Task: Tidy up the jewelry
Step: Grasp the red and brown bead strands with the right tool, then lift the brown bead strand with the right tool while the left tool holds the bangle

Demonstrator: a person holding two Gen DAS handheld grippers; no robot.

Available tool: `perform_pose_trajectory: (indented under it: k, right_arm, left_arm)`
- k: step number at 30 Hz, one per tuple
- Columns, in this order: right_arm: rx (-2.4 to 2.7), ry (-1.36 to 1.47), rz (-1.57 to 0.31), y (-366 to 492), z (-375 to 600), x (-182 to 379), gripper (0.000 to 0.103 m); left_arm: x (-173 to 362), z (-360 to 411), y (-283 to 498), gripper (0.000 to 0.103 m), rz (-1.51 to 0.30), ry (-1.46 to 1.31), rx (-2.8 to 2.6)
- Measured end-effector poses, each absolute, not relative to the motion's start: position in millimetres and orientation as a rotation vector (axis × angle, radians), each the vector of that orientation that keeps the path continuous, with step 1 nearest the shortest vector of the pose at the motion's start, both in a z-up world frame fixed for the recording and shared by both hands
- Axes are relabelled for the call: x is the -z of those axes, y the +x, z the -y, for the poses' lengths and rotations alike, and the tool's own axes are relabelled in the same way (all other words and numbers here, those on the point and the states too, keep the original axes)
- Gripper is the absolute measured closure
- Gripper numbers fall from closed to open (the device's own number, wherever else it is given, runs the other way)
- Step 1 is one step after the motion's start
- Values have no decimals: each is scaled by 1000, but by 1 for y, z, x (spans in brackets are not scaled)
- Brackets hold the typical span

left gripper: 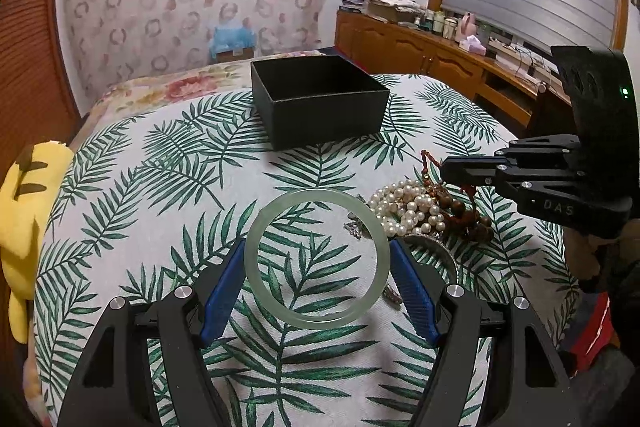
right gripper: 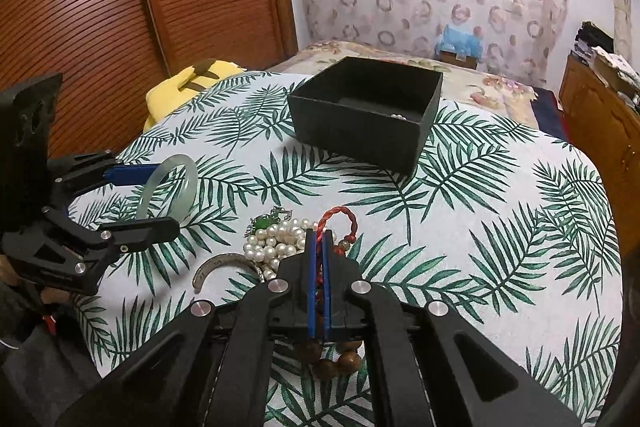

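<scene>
My left gripper (left gripper: 317,245) is shut on a pale green jade bangle (left gripper: 316,193), its blue pads pressing on both sides of the ring above the leaf-print cloth. The right wrist view shows that gripper (right gripper: 166,198) at the left with the bangle (right gripper: 195,187) tilted in it. My right gripper (right gripper: 320,235) is shut on the red cord (right gripper: 344,213) of a wooden bead bracelet (right gripper: 340,363), whose beads hang under the fingers. From the left wrist view, the right gripper (left gripper: 444,167) hovers over the jewelry pile. An open black box (left gripper: 328,123) stands further back.
A pearl necklace (right gripper: 276,239) lies heaped beside a green pendant (right gripper: 262,225) and a silver cuff (right gripper: 224,263). Something small and silvery shows inside the box (right gripper: 352,135). A yellow plush toy (left gripper: 28,219) sits at the table's left edge. A wooden cabinet (left gripper: 420,51) runs along the right.
</scene>
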State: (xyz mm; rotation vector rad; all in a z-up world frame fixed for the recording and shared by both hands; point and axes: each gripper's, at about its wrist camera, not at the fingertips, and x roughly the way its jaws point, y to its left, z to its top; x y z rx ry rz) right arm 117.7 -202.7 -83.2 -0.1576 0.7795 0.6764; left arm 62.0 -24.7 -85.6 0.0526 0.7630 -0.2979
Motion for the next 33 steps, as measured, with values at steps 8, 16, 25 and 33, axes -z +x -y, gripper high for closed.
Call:
perform_pose_trajectory:
  k: [8, 16, 25, 33]
  right_arm:
    - [-672, -151, -815, 128, 198, 95, 98]
    - [-667, -201, -816, 136, 184, 96, 99]
    - [-671, -118, -749, 138, 205, 70, 100]
    - [-695, -73, -690, 128, 219, 44, 100]
  left_arm:
    - [87, 25, 60, 34, -762, 59, 300]
    - [87, 24, 60, 34, -762, 60, 302]
    - [87, 26, 58, 34, -759, 62, 305]
    - [85, 27, 59, 34, -757, 64, 305]
